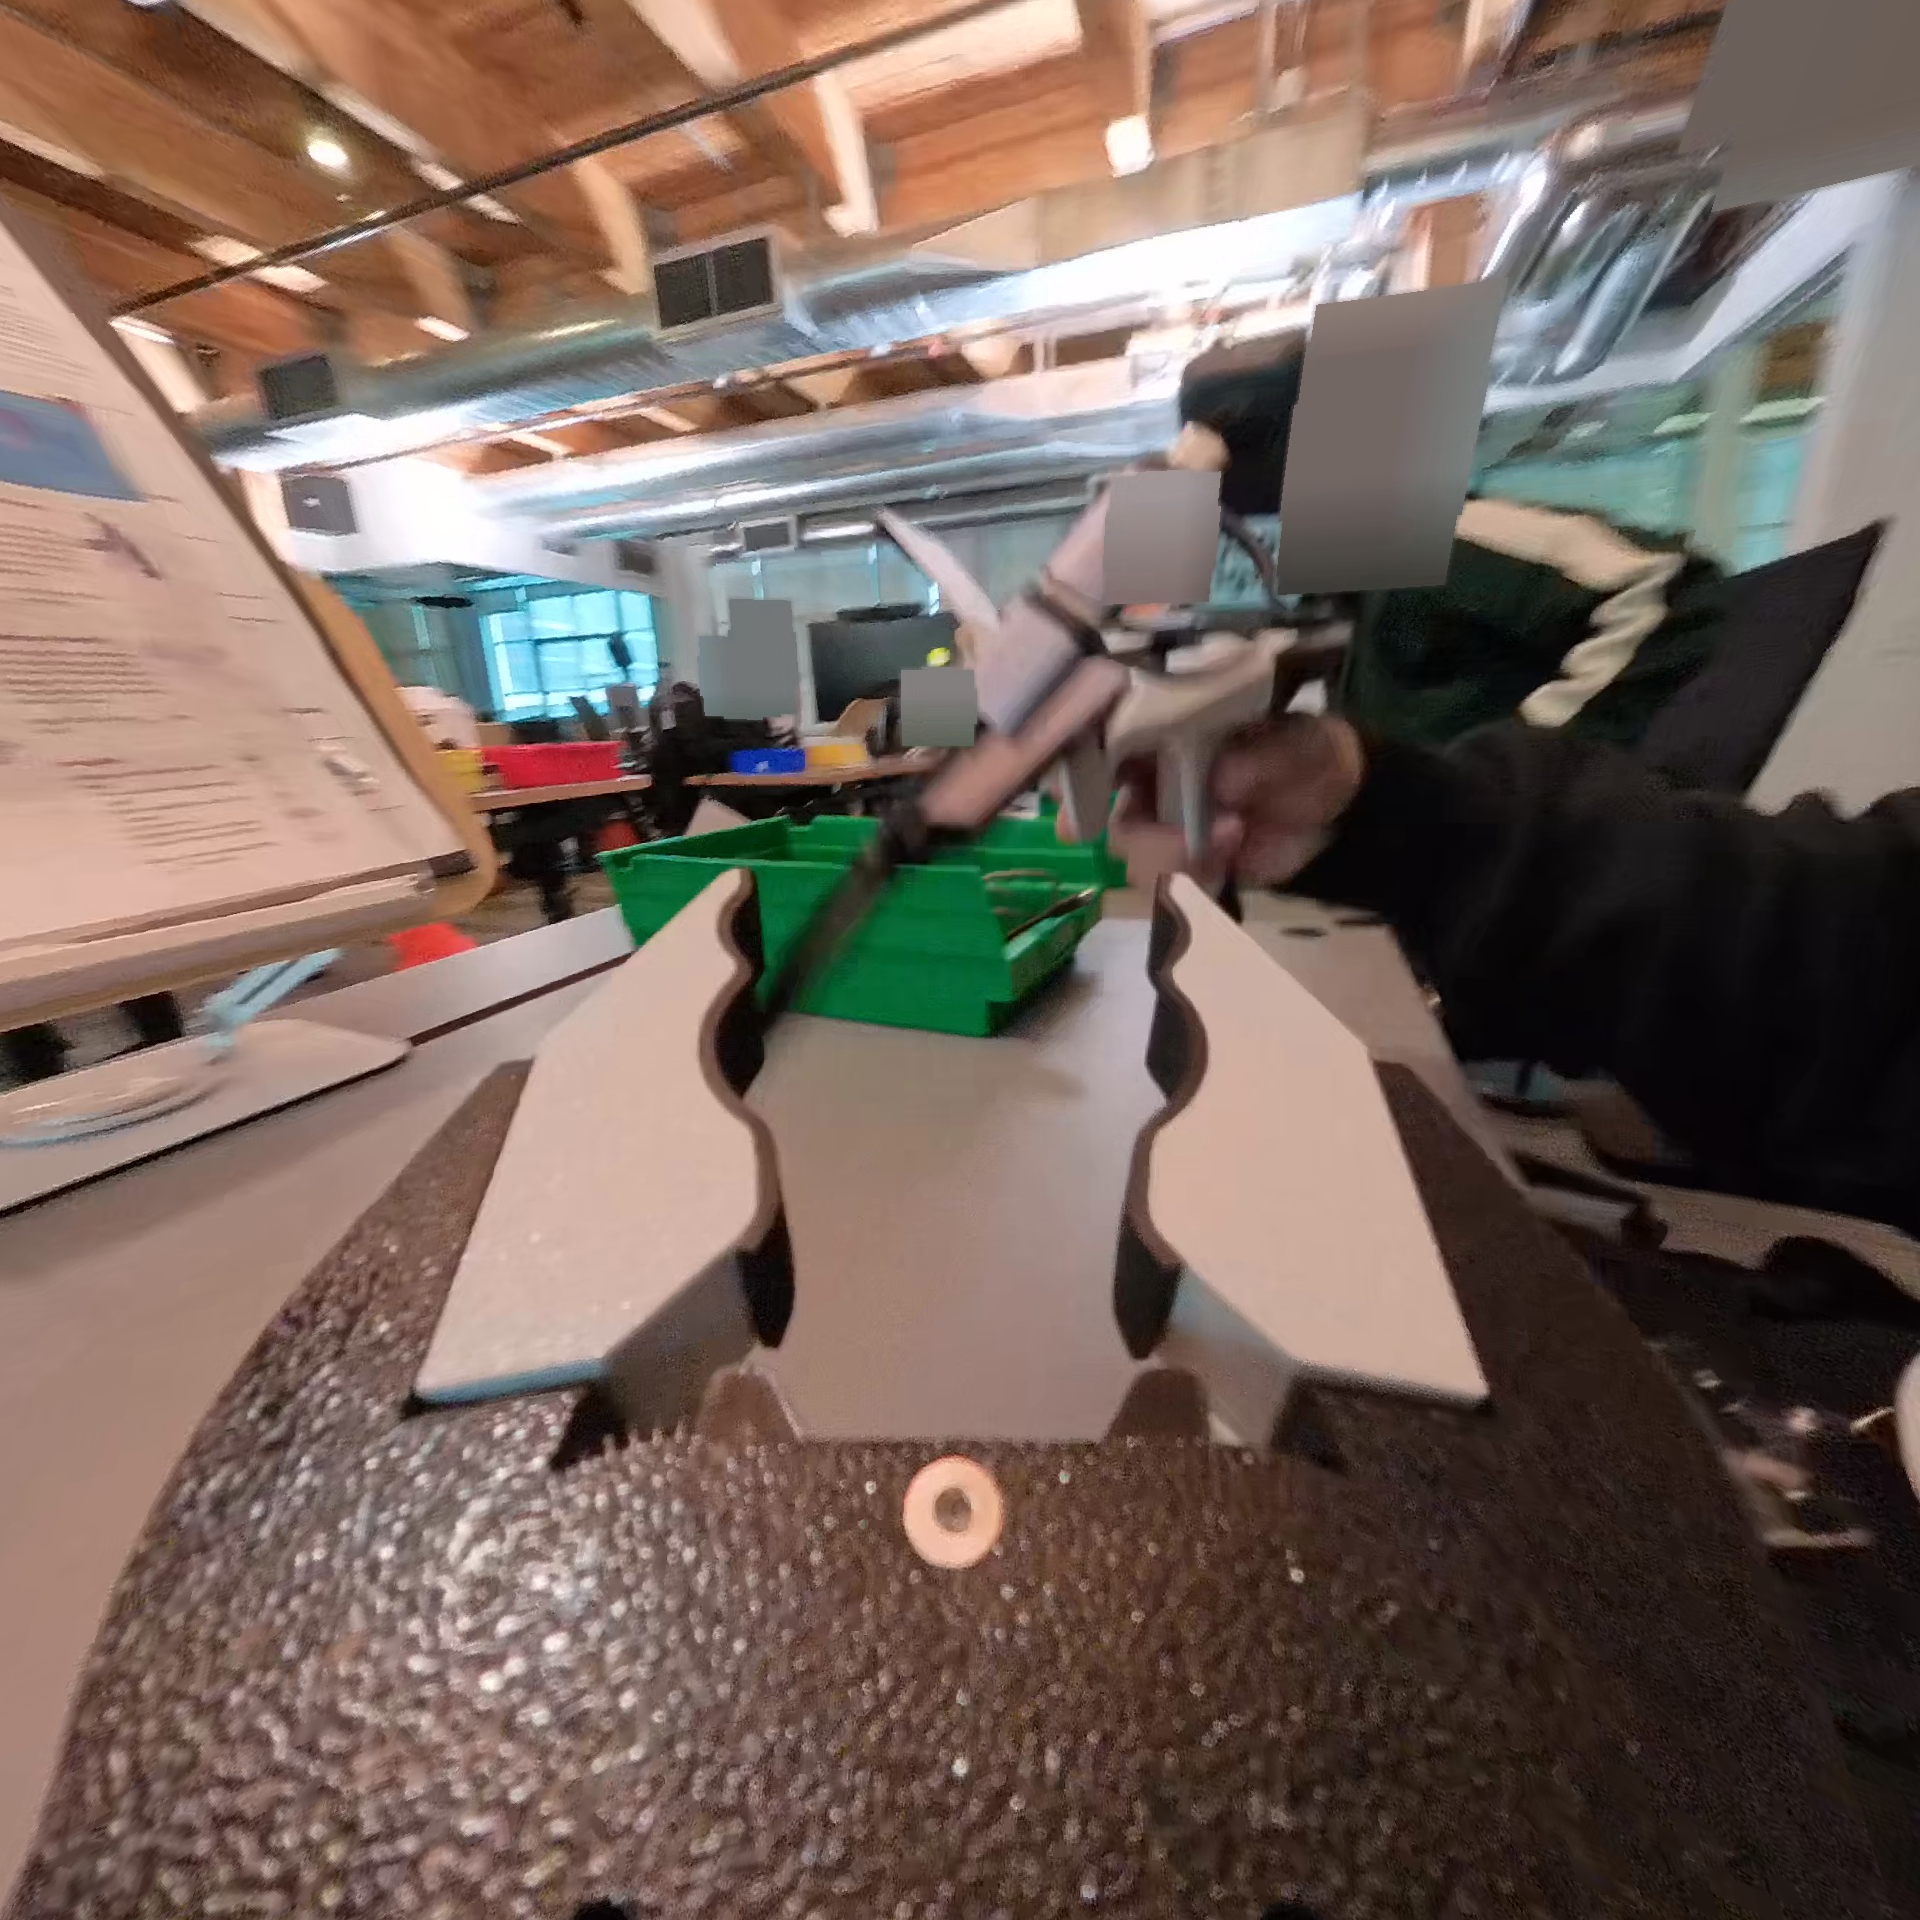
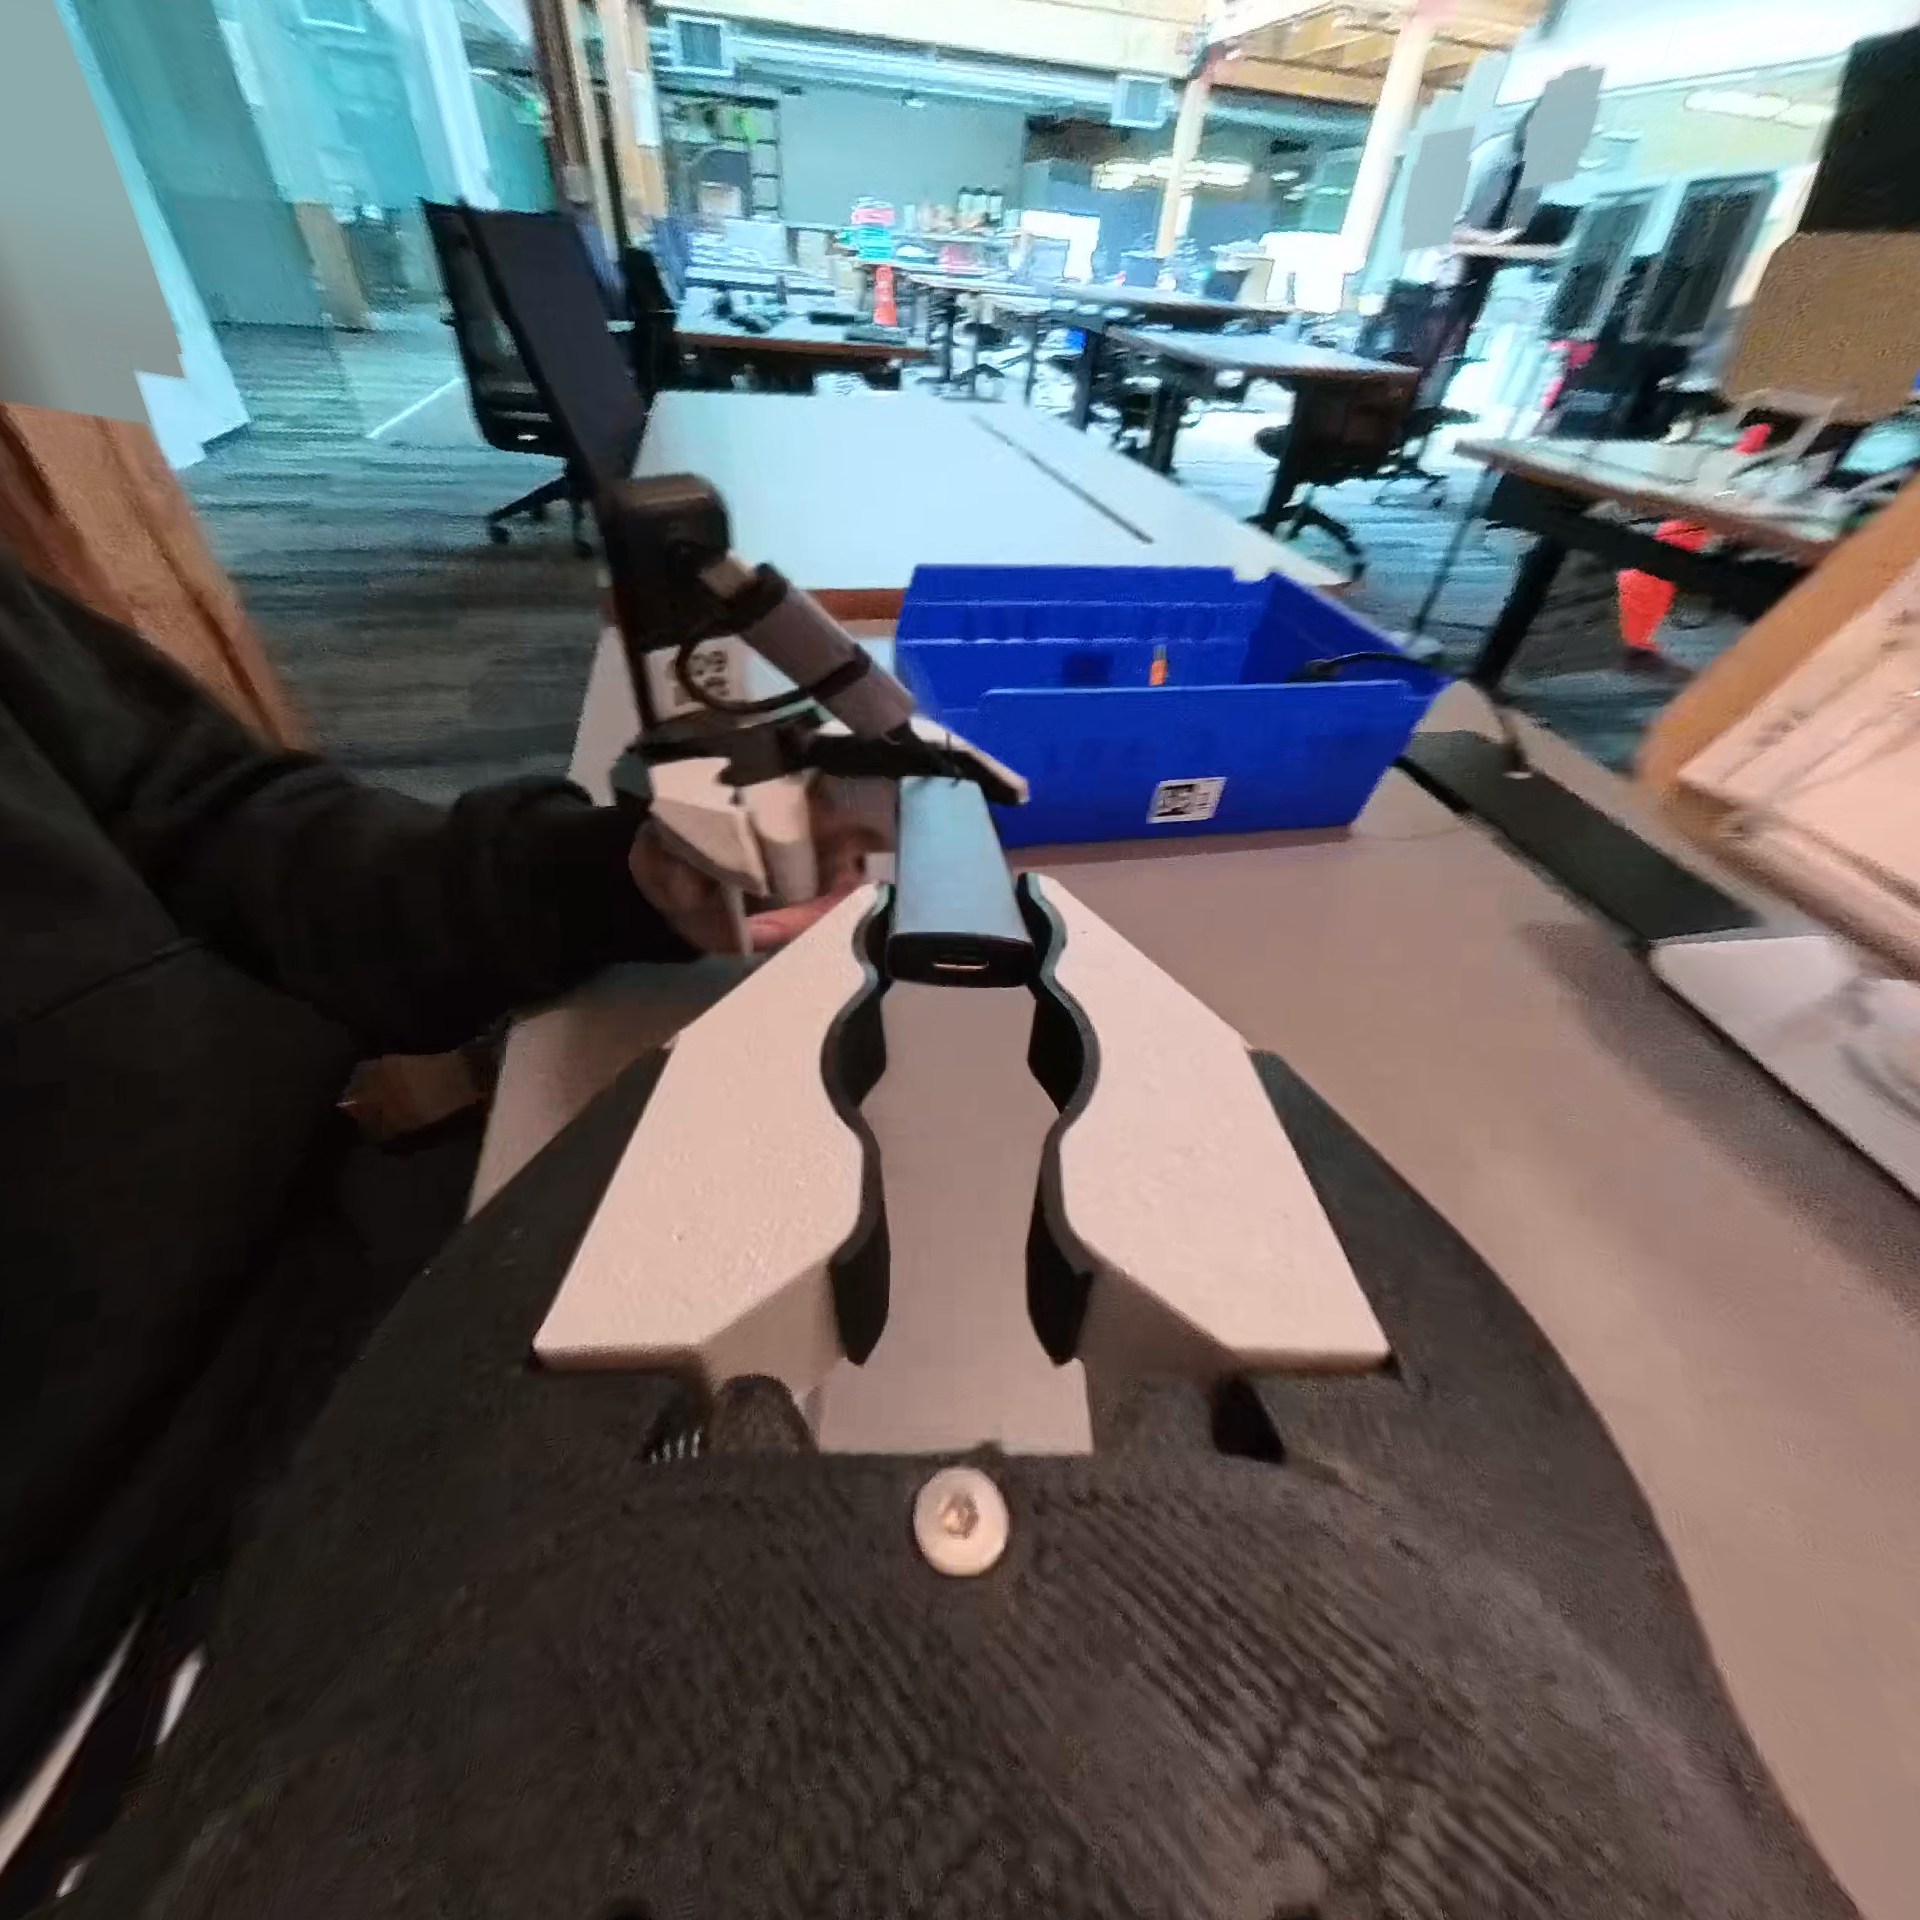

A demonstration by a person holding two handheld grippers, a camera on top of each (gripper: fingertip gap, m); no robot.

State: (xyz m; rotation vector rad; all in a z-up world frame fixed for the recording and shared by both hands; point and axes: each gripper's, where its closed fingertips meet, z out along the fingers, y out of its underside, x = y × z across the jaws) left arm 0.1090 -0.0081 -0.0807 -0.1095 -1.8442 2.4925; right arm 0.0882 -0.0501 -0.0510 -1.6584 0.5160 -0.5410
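Right claw [image 2: 958,940], own wrist view: both pale fingers are pressed onto the sides of a slim dark-grey device [image 2: 954,883], pinching it at the tips. The device points straight ahead of the claw, its near end, with a small port, facing the camera. It is held clear above the grey table [image 2: 1351,1039].

Ahead of this claw and slightly to its right a blue bin [image 2: 1195,748] stands on the table; a small orange item and a black cable lie in it. At the claw's far right is a tilted board with a printed sheet [image 2: 1808,769].

To the front-left of the right claw the left claw appears, held by a hand [image 2: 696,883] in a dark sleeve. Its fingertips reach close to the far end of the device; whether they touch it cannot be told.

Left claw [image 1: 951,904], own wrist view: fingers spread wide, nothing between them. The device, seen edge-on in the right claw's tips, lies just beside the left fingertip, outside the gap. Directly ahead of this claw sits a green bin [image 1: 914,966]; its contents are too blurred to name.

State shown: device gripped by one claw only and in neither bin.
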